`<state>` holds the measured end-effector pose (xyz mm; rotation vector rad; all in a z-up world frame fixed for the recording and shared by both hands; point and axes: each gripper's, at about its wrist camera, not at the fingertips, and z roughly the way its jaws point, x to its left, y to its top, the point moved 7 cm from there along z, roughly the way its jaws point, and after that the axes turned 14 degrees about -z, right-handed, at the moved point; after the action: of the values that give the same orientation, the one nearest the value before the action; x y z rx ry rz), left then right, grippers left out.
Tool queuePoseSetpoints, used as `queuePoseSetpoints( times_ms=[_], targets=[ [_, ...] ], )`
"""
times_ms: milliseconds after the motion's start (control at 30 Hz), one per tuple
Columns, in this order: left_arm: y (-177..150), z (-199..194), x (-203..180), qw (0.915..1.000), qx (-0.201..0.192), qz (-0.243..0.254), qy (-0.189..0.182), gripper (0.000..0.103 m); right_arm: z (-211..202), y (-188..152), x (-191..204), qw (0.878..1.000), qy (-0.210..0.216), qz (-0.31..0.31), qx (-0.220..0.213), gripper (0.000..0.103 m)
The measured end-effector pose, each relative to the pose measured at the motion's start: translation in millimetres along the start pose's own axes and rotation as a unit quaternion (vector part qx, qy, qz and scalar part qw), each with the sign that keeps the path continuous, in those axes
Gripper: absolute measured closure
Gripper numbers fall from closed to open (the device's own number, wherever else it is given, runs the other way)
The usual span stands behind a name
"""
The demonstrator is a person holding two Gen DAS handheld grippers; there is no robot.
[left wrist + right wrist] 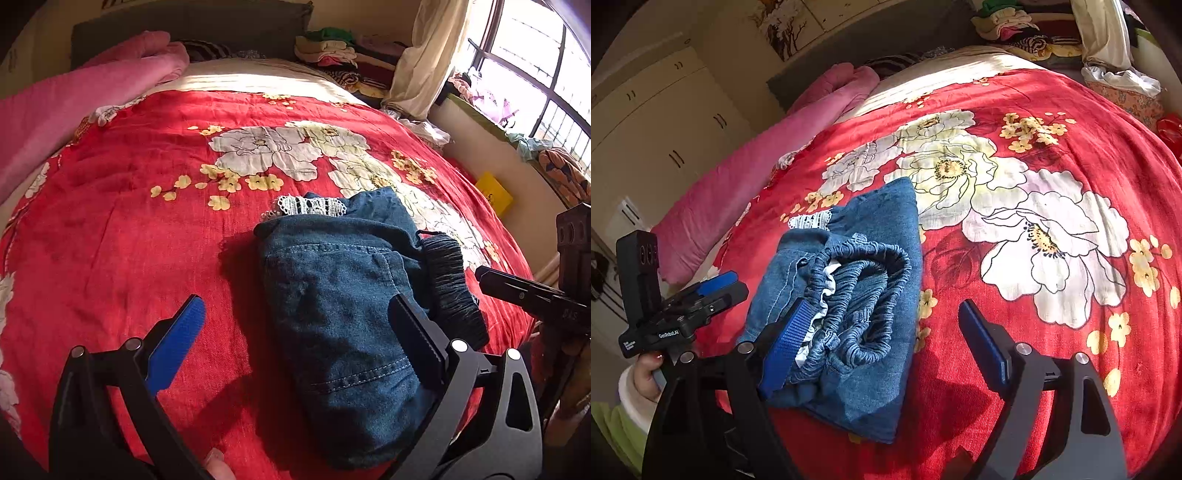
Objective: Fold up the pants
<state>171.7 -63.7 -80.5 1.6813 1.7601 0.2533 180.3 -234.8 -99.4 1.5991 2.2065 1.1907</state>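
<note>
The bed [110, 229], under a red floral cover, carries the folded denim pants [340, 295] near its front edge, the elastic waistband [857, 295] lying on top. The left hand-held gripper [295, 332], marked "GenRobot.AI", hangs with fingers spread over the pants; the right hand-held gripper [882, 354] likewise stands wide apart, gripping nothing.
</note>
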Motion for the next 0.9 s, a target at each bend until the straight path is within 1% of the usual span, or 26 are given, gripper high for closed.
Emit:
queuePoseSetpoints(
  times_ms=[67,300,433,700,833,900],
  targets=[
    [-2.0,3.4,1.7,1.0000,0.004,-0.001,-0.001,0.010,5.1,-2.5,-0.8,1.000,-0.003,0.001,0.008,0.022],
    [-9.4,16.6,7.3,0.9998,0.018,-0.003,-0.001,0.010,26.5,-11.7,-0.4,0.999,0.014,0.010,0.033,0.022],
    [-13.5,23.6,9.0,0.9997,0.025,-0.002,0.001,0.010,33.5,-14.4,2.2,0.999,0.022,0.010,0.036,0.021],
    [-20.6,34.8,13.8,0.9995,0.030,-0.010,0.007,0.010,41.2,-16.5,4.5,0.999,0.020,0.003,0.037,0.020],
    [-21.1,36.3,15.2,0.9995,0.027,-0.015,0.007,0.010,42.5,-16.4,4.0,0.999,0.015,0.002,0.035,0.023],
    [-21.6,36.3,15.4,0.9994,0.027,-0.020,0.005,0.010,43.8,-16.5,5.9,0.999,0.016,0.001,0.034,0.027]
  ],
)
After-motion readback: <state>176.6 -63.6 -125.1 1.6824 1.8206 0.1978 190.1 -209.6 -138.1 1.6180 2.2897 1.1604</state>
